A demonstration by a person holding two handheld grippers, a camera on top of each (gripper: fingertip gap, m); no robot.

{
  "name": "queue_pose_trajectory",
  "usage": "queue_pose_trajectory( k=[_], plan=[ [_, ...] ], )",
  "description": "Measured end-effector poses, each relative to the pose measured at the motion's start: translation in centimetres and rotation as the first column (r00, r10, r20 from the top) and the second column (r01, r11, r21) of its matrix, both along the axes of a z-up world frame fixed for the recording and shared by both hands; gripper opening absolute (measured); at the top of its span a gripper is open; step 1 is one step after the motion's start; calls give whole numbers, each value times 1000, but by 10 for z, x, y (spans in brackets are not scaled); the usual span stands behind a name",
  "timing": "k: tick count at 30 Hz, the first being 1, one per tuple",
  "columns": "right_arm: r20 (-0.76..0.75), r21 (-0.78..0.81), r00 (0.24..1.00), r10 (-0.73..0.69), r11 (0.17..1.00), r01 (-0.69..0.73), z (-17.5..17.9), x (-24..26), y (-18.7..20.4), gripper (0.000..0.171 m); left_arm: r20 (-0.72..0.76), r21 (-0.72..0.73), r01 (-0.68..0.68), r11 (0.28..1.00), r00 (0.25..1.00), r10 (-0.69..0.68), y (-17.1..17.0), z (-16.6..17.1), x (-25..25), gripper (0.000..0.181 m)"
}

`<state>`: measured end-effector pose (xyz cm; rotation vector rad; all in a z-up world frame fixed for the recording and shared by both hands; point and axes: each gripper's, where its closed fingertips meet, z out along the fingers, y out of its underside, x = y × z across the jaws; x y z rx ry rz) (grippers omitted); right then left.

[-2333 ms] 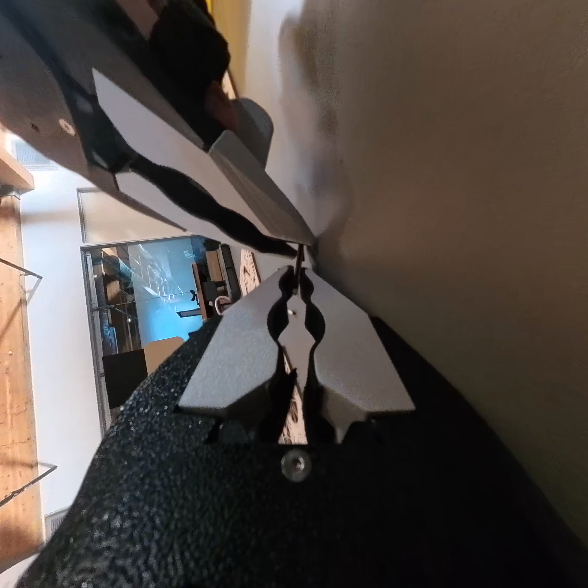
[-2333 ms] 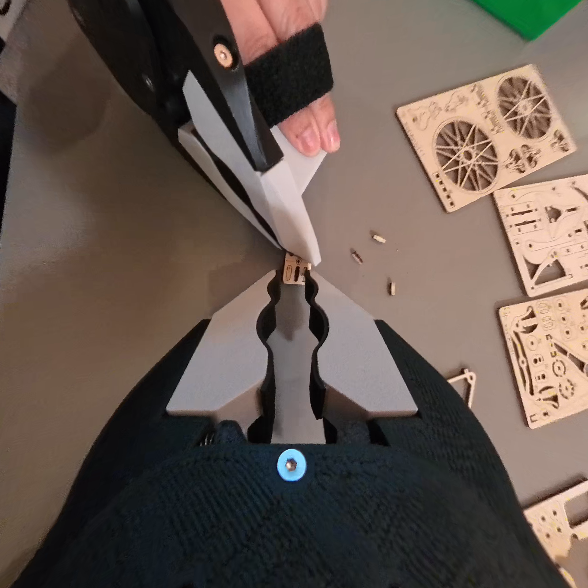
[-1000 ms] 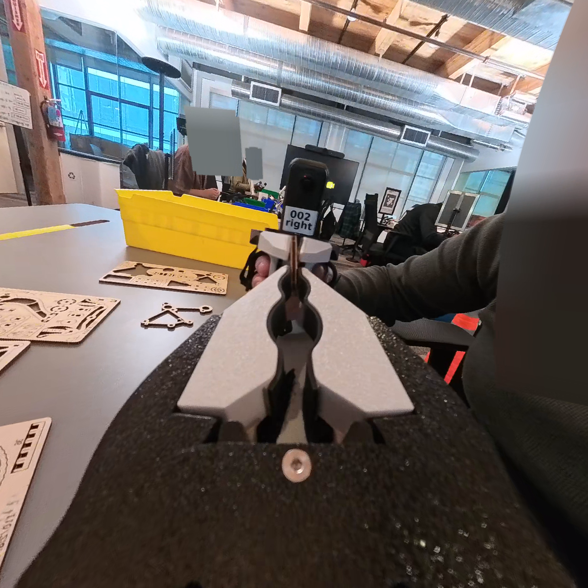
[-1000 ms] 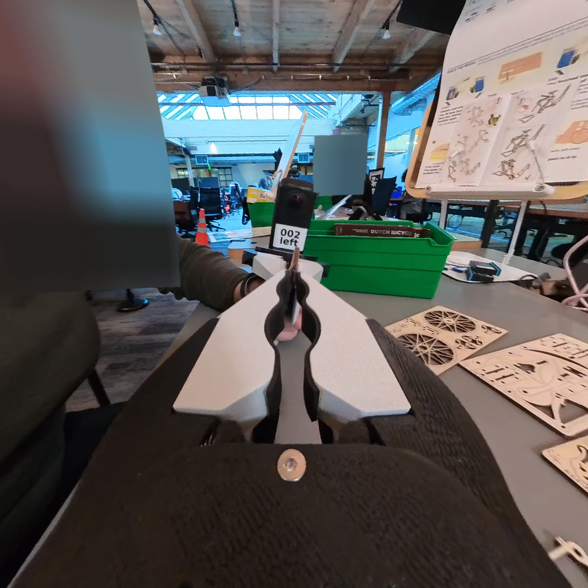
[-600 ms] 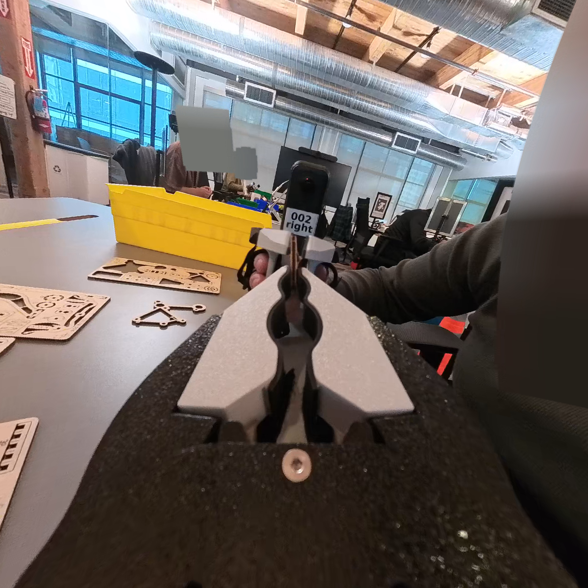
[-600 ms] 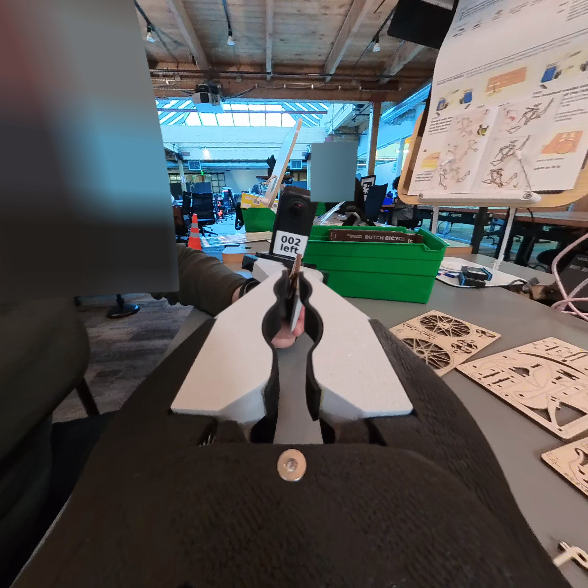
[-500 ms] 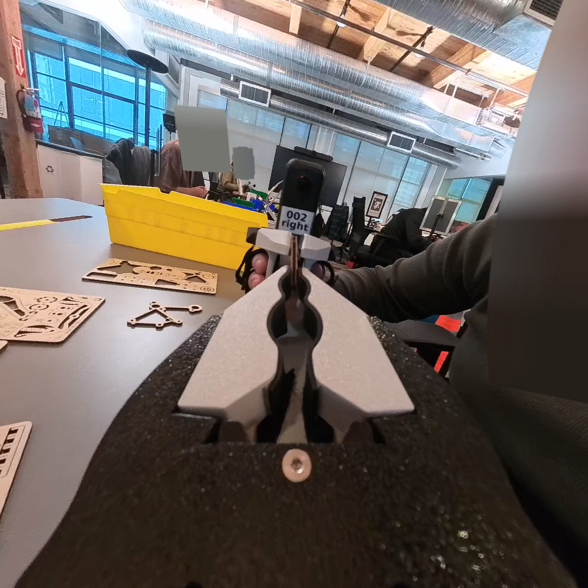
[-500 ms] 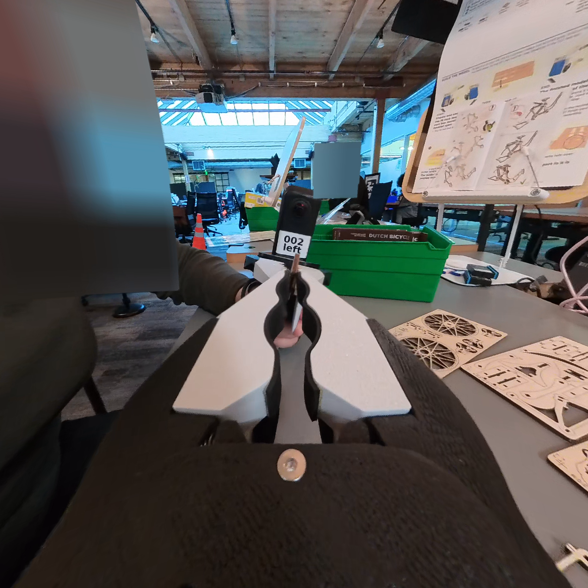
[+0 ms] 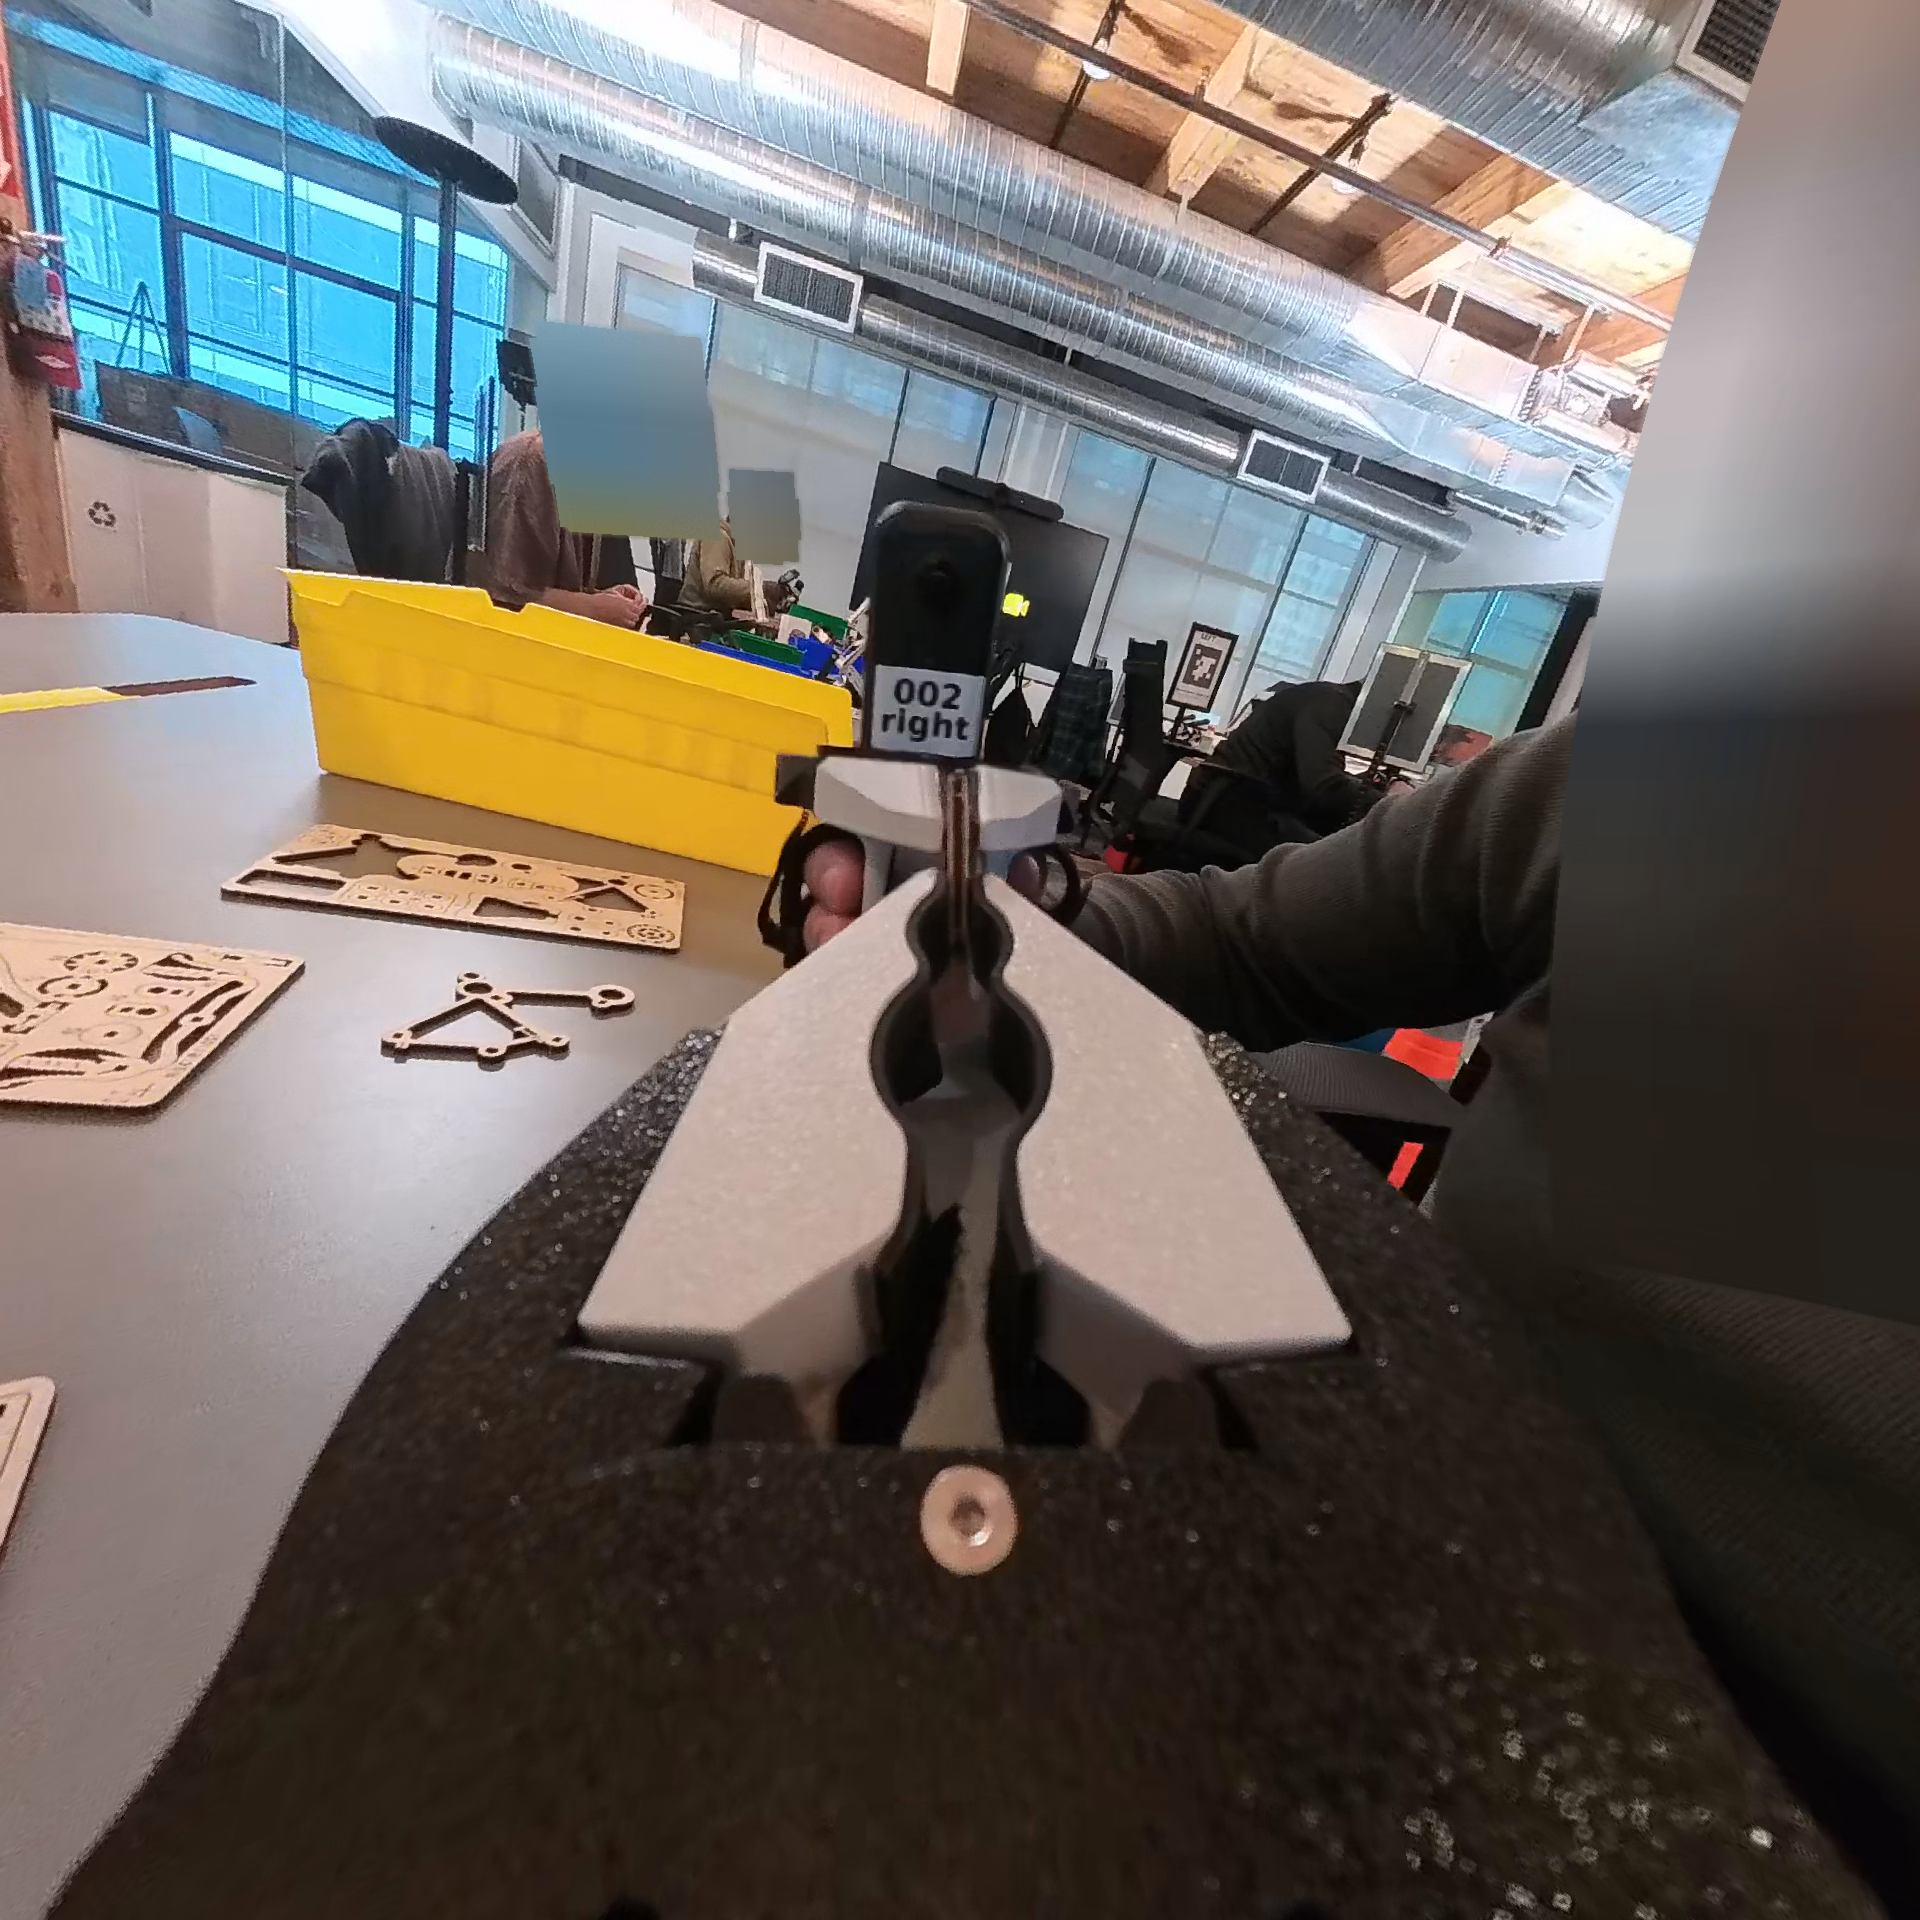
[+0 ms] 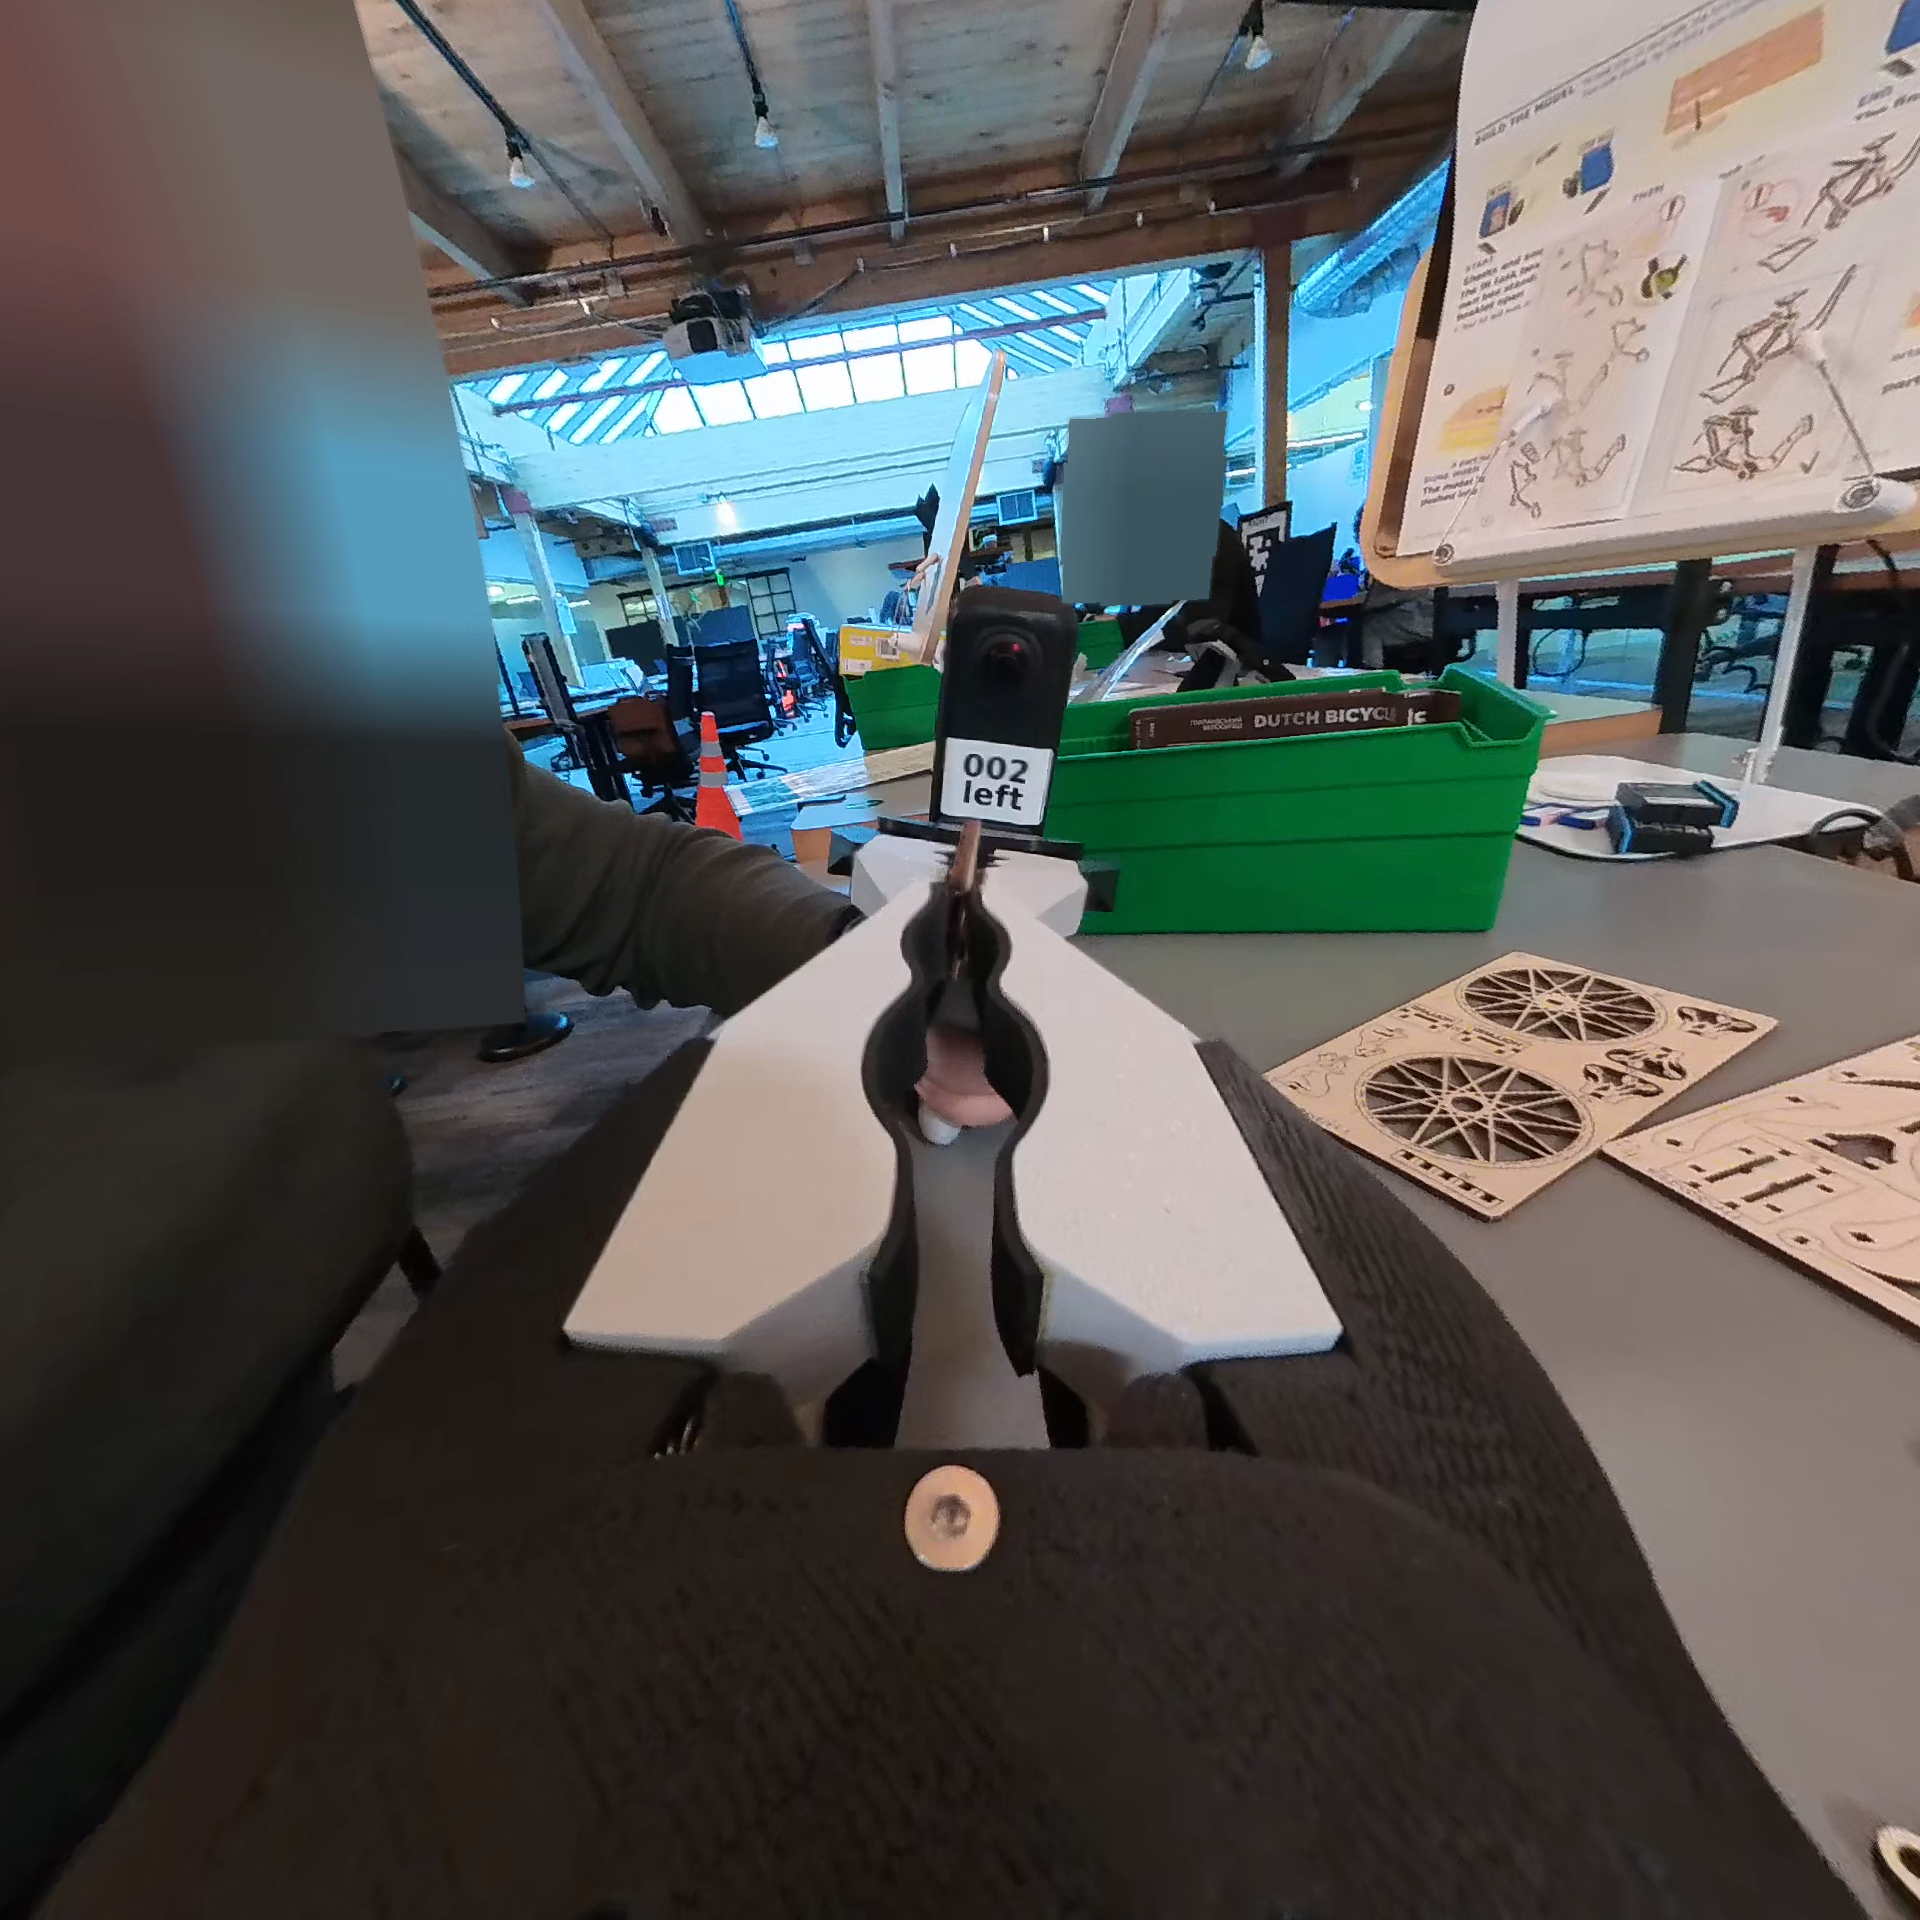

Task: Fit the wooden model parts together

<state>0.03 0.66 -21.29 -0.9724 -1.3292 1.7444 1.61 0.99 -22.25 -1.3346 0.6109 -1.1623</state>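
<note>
- Facing each other tip to tip above the desk (image 9: 312,1195), the left gripper (image 9: 957,896) and right gripper (image 10: 959,902) meet nose to nose.
- Left fingers (image 9: 821,1122) are closed on a thin wooden part (image 9: 954,831), edge-on at their tips.
- Right fingers (image 10: 1122,1143) are likewise clamped on a wooden piece (image 10: 964,857) at their tips; the 2 parts touch there.
- Left of the left fingers lie a frame (image 9: 497,1023) and sheets (image 9: 457,899) before a yellow bin (image 9: 540,717).
- Right of the right fingers lie a wheel sheet (image 10: 1517,1075) and a green bin (image 10: 1288,821).
</note>
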Motion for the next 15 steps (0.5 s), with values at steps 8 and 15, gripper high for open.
queue_pose_trajectory(
  k=[8, 15],
  plan=[
    [-7, 35, 1000, -6, 999, 7, 0, 0, -2, 0, -2, 6, 4, 1000, 1000, -4, -1, 0, 1, 0],
    [-60, 62, 997, 57, 997, -54, 2, 7, -11, 0, -10, 37, 45, 998, 999, -45, -9, 1, 6, 0]
  ],
)
